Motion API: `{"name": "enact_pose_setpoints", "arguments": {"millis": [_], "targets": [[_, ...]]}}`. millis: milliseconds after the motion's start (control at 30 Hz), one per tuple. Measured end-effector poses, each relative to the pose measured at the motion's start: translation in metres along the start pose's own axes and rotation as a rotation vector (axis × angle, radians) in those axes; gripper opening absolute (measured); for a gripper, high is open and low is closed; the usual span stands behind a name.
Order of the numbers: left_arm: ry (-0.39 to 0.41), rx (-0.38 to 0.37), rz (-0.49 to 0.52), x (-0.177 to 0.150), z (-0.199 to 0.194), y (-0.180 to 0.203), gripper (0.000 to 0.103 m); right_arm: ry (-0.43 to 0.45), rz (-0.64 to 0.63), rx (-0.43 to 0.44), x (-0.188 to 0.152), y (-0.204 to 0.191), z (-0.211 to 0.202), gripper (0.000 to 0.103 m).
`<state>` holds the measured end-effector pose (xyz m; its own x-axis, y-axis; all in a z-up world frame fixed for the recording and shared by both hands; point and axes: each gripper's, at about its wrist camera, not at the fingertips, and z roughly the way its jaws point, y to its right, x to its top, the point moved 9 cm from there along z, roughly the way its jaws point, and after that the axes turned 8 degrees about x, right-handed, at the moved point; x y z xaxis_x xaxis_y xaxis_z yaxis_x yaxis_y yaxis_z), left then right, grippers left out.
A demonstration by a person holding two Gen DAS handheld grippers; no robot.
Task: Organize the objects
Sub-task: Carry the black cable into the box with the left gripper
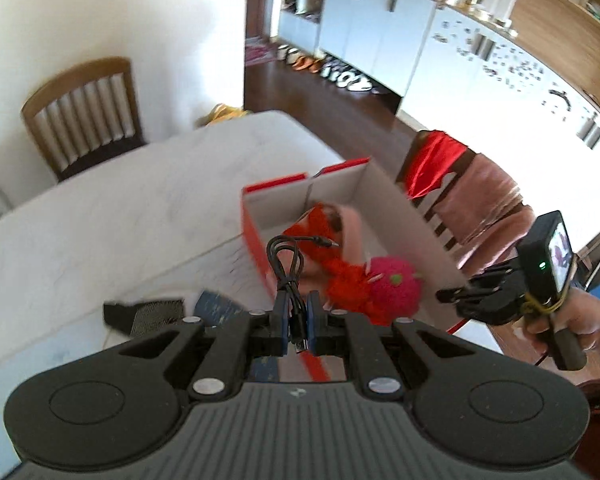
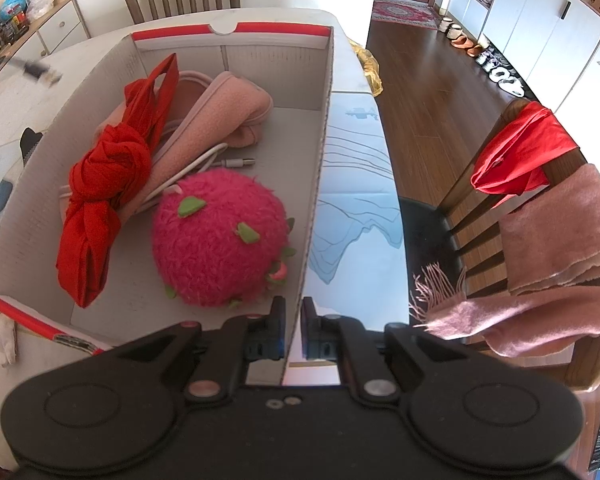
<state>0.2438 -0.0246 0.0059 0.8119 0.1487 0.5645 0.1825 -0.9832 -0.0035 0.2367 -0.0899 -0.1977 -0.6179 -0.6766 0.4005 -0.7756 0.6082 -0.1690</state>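
Note:
In the left wrist view my left gripper (image 1: 295,302) is shut on a coiled black cable (image 1: 286,260), held in the air above the near end of the open red and white box (image 1: 276,196). The box holds a knotted red cloth (image 2: 104,184), a pink fleece piece (image 2: 228,116), a white cable (image 2: 204,164) and a fuzzy pink plush fruit (image 2: 216,240). My right gripper (image 2: 293,305) is shut on the box's right wall (image 2: 320,160), near its front corner. The left wrist view shows that right gripper (image 1: 446,294) too, with a hand on its grip.
The box stands on a white table (image 1: 100,208) with a blue-printed mat (image 2: 356,200). A black brush-like item (image 1: 148,314) lies left of the box. One wooden chair (image 1: 88,112) stands behind; another, at the right, carries a red cloth (image 2: 520,156) and a pink scarf (image 2: 560,240).

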Motion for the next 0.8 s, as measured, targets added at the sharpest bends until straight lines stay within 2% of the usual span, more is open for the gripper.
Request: {"name": "enact_pose_setpoints", "arguments": {"millis": [133,333,600,800], "targets": [[0.005,-0.034,0.045,0.014,0.015,0.026,0.007,-0.001,-0.007,0.003,0.000,0.000,0.000,0.007],[-0.030,-0.073,0.093,0.022,0.062,0.064,0.007,-0.004,-0.016,0.008,0.000,0.000,0.000,0.007],[-0.054,-0.068,0.130,0.033,0.119,0.098,0.007,-0.005,-0.026,0.013,0.000,-0.001,0.001,0.007],[-0.107,-0.055,0.166,0.033,0.160,0.117,0.007,-0.008,-0.036,0.017,0.000,-0.001,0.001,0.007]]}}
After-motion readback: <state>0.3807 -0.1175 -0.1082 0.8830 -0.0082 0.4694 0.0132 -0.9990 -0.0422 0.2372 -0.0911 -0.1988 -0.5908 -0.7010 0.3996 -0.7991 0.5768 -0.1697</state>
